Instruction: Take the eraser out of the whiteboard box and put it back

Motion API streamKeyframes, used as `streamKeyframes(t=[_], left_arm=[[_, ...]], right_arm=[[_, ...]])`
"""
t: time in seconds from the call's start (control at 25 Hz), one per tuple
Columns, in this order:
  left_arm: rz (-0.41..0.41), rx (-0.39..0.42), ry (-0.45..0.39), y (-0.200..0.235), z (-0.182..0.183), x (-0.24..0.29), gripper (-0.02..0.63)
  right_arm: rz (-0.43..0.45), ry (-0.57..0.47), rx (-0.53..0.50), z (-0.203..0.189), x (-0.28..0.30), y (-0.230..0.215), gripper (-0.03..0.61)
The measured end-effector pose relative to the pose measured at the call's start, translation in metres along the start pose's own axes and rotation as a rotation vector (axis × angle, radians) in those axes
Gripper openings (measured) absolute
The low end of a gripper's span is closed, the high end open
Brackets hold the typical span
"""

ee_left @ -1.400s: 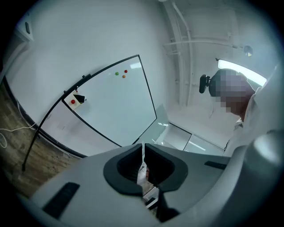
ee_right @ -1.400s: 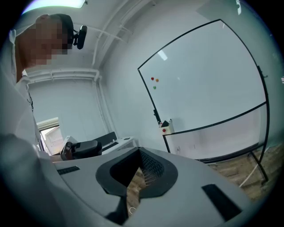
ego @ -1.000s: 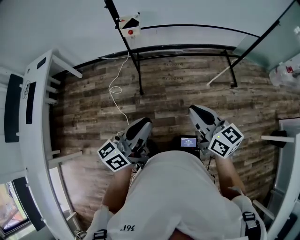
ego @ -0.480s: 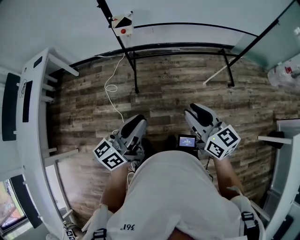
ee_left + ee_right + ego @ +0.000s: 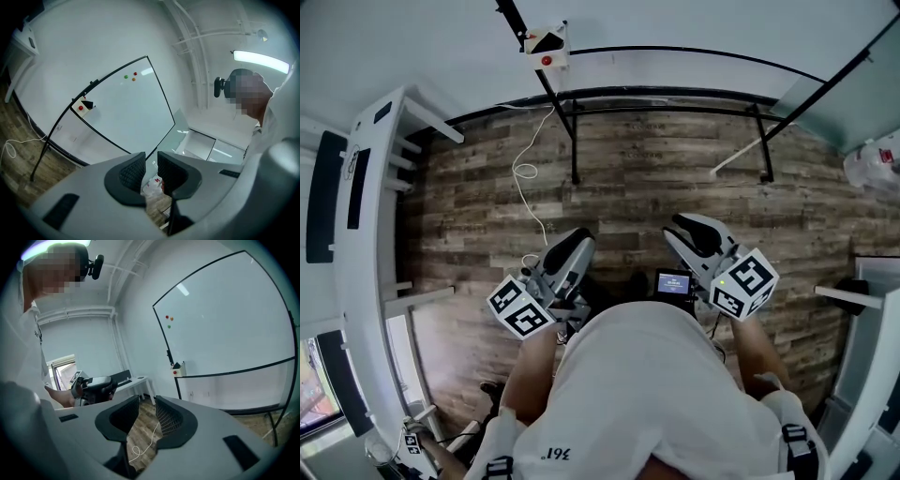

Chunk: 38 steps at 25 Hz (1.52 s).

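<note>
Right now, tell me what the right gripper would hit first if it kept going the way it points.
Nothing close: the right gripper, jaws just opened and empty, aims slightly down at the wooden floor by the white cable, short of the whiteboard. Depth is hard to judge.

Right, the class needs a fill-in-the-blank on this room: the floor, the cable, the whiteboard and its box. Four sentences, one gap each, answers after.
1. The floor is laid with ____ planks.
2. The cable lying on it is ____.
3. The box on the frame of the whiteboard shows a ____ dot.
4. The whiteboard carries ____ small magnets.
Missing words: wooden; white; red; three.
</note>
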<state>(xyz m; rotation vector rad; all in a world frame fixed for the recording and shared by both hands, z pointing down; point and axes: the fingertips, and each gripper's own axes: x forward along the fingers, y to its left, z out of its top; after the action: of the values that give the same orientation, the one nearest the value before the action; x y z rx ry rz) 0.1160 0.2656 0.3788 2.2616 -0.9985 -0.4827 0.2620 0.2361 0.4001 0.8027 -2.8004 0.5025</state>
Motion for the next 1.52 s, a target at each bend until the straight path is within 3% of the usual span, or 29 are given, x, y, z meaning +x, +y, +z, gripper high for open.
streamKeyframes(t=[0.16,0.32,0.64,1.0,1.52], left_arm=[[0.023,0.002,-0.004,0.002,-0.001,-0.001,0.069],[0.03,0.007,-0.006,0.005,0.001,0.002,0.069],[0.015,0.004,-0.001,0.027,0.012,0.006,0.069],[-0.03,0.012,0.046,0.126,0.095,0.051,0.069],[-0.056,0.044,0.107,0.241,0.199,0.066,0.069]], right_arm=[[0.005,-0.008,-0.047,0.002,0.006,-0.003,0.13],[0.028,-0.041,-0.025,0.009,0.015,-0.005,0.13],[-0.005,-0.074,-0.021,0.018,0.038,-0.016,0.132],[-0.063,-0.079,0.008,0.059,0.146,-0.061,0.132],[-0.155,-0.065,0.036,0.107,0.284,-0.091,0.132]])
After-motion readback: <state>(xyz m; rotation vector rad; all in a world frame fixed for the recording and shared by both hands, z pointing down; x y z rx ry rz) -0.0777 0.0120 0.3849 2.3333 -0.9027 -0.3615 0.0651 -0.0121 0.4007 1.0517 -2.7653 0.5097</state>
